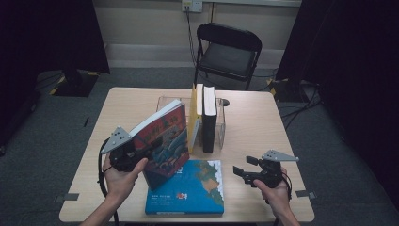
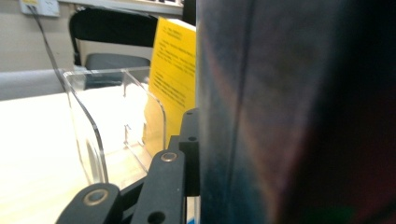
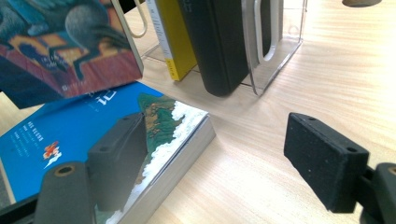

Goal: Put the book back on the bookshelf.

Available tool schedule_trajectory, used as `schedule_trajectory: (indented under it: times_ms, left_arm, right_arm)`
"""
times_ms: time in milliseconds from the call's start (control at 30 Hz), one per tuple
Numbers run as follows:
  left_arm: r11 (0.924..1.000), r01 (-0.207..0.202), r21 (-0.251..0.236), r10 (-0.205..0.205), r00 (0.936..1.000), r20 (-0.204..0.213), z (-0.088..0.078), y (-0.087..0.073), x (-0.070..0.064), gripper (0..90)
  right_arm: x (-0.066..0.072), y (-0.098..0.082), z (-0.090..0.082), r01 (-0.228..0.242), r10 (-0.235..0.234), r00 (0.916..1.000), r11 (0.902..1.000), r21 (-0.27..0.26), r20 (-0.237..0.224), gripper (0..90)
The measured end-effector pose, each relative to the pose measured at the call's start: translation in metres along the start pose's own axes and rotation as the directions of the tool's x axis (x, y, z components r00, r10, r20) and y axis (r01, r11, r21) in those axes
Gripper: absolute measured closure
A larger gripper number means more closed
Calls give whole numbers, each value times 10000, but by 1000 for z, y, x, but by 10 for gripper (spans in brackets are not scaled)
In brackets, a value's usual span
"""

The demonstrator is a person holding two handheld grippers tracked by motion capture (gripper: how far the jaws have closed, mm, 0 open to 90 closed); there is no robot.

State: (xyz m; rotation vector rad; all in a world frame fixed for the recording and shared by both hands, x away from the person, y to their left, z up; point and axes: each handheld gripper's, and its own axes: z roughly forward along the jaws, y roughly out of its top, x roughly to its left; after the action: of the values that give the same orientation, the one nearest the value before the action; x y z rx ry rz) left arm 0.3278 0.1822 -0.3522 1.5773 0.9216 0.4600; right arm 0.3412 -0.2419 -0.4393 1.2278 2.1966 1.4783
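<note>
red-covered book (image 1: pixel 162 141) clamped in left gripper (image 1: pixel 136 153) jaws

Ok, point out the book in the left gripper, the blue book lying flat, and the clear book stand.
Red-and-blue book (image 1: pixel 162 141), high view, middle of its front cover.
Blue book (image 1: pixel 188 190), high view, bare middle of its cover.
Clear book stand (image 2: pixel 88 126), left gripper view, its near curved end wall.

Print shows on the blue book (image 3: pixel 70 135) and yellow book (image 2: pixel 173 70), too blurred to read.
</note>
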Motion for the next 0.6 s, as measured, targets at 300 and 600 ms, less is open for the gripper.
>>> schedule_trajectory:
  times_ms: [300, 600]
  left_arm:
    - [10000, -84, -7, 83, 9974, -721, 17, 9, -3, 748]
    - [9997, 60, -226, -86, 9933, -1156, 31, 18, 5, 748]
  right_arm:
    - [2, -3, 7, 196, -198, 9998, 9995, 268, 78, 219]
    - [2, -5, 13, 237, -241, 9997, 9984, 509, 65, 218]
